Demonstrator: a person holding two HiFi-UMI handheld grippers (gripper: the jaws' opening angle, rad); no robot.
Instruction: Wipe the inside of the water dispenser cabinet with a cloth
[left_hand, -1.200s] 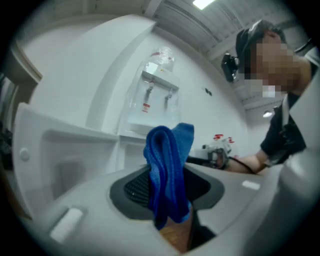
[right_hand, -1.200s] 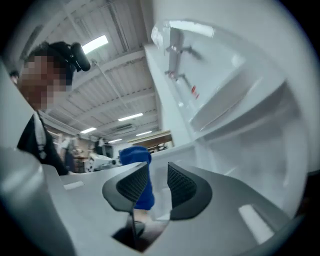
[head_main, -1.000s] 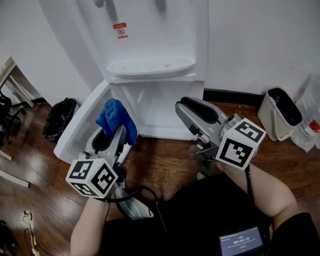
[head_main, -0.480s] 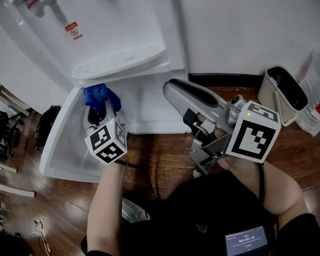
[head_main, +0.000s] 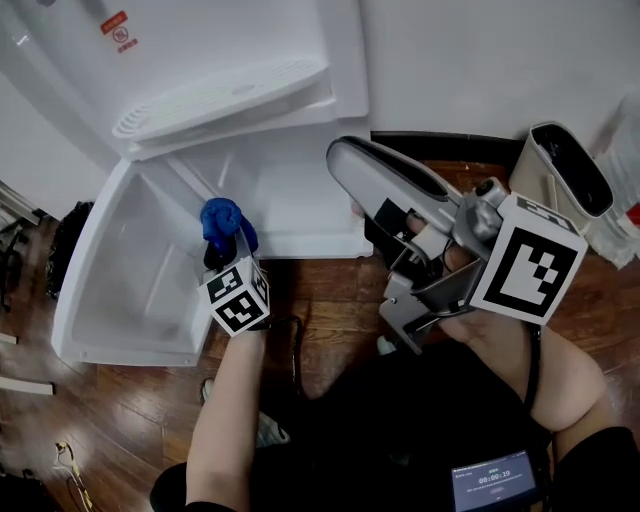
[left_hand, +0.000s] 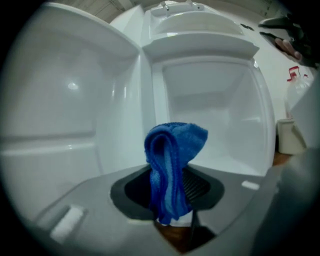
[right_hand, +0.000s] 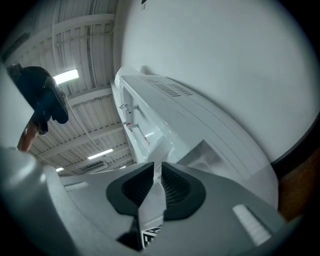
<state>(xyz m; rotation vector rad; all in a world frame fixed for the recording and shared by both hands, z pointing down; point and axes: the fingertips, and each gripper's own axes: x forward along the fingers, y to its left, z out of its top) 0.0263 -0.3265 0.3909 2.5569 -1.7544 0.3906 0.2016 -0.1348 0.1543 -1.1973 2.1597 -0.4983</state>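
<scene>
Left gripper view: the left gripper (left_hand: 172, 197) is clamped on a bunched blue microfibre cloth (left_hand: 172, 152), just before the open cabinet (left_hand: 210, 115). The cloth looks light, soft and floppy; held low, its free wad can do the rubbing. The right gripper (right_hand: 156, 175) has just been closing to a slit, empty. The white plastic walls look smooth and hard, and the cabinet stands on a wooden floor (head_main: 330, 300).

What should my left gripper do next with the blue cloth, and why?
Probably ease the left gripper forward into the open cabinet until the blue cloth presses on an inner wall. The cloth is clamped in the gripper and sticks out past it, the door is swung wide, and the cloth seems to touch no inner surface yet.
</scene>
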